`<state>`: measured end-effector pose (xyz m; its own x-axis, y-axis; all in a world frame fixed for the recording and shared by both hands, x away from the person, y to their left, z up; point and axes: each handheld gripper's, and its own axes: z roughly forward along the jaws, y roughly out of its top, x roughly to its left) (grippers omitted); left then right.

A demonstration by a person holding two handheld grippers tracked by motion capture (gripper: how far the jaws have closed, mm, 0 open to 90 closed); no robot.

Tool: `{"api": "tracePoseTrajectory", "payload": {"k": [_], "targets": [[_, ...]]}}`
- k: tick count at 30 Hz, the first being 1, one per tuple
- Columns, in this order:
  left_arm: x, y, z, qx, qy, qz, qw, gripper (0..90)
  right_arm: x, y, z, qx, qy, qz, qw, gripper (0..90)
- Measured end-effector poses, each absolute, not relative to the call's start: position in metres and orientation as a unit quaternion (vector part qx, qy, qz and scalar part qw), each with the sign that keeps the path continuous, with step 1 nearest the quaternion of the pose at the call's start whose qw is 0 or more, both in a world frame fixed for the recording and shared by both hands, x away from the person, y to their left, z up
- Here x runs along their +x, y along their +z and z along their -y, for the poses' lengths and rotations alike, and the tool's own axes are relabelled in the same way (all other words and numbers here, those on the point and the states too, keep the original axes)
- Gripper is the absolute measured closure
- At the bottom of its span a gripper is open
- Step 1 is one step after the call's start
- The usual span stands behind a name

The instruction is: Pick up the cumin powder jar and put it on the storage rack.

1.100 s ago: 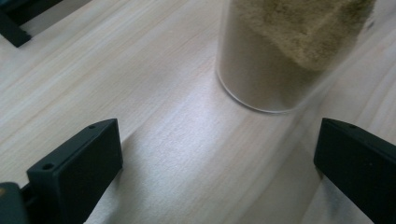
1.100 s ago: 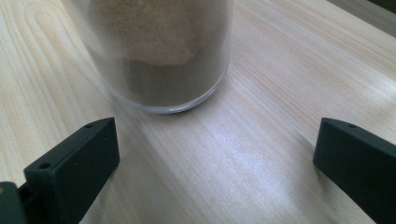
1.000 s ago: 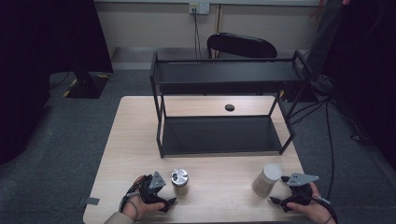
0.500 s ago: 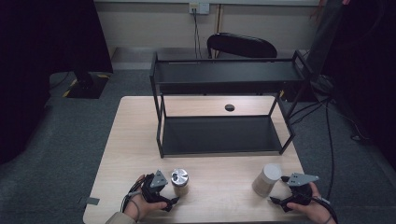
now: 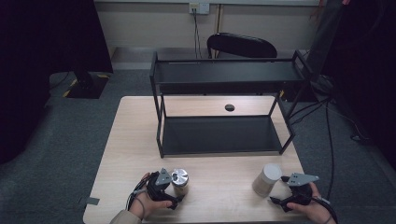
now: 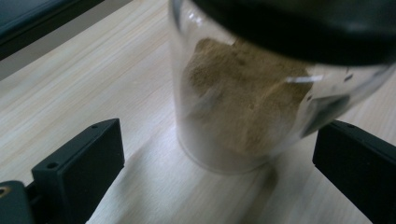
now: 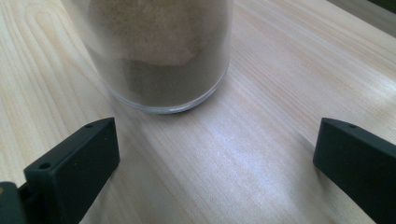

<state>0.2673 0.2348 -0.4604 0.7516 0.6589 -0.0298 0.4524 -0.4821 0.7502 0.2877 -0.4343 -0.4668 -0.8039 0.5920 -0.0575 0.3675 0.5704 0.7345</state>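
Observation:
Two glass jars of brown powder stand on the wooden table (image 5: 219, 177) near its front edge. The left jar (image 5: 180, 181) (image 6: 243, 93) has a shiny metal lid; my left gripper (image 5: 173, 195) (image 6: 219, 172) is open, its jaws on either side of the jar's base without touching it. The right jar (image 5: 267, 179) (image 7: 163, 51) has a pale lid. My right gripper (image 5: 279, 203) (image 7: 217, 168) is open too, just in front of that jar, which stands a little beyond the jaws and toward the left one.
A black two-tier metal shelf rack (image 5: 224, 112) stands on the far half of the table, both tiers bare. A round cable hole (image 5: 229, 107) lies behind its lower tier. A dark chair (image 5: 240, 45) stands beyond the table, and cables (image 5: 327, 126) hang off the right side.
My left gripper has crept a little closer to the metal-lidded jar. The right gripper and both jars have stayed put.

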Motion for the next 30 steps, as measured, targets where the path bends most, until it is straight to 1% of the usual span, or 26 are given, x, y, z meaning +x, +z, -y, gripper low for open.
{"api": "tracePoseTrajectory", "payload": {"k": [10,19,27,30], "targets": [[0.2673,-0.4624,-0.2310,0.841,0.141,-0.327,0.408,1.5,0.2877,-0.4668,0.4343,0.275,0.373,-0.873,0.150,0.0],[0.2679,-0.4633,-0.2244,0.844,0.149,-0.316,0.407,13.8,0.2877,-0.4668,0.4343,0.275,0.373,-0.873,0.150,0.0],[0.2678,-0.4641,-0.2251,0.845,0.148,-0.309,0.410,29.0,0.2877,-0.4668,0.4343,0.275,0.373,-0.873,0.150,0.0],[0.2668,-0.4646,-0.2247,0.846,0.152,-0.306,0.410,29.8,0.2877,-0.4668,0.4343,0.275,0.373,-0.873,0.150,0.0]]}}
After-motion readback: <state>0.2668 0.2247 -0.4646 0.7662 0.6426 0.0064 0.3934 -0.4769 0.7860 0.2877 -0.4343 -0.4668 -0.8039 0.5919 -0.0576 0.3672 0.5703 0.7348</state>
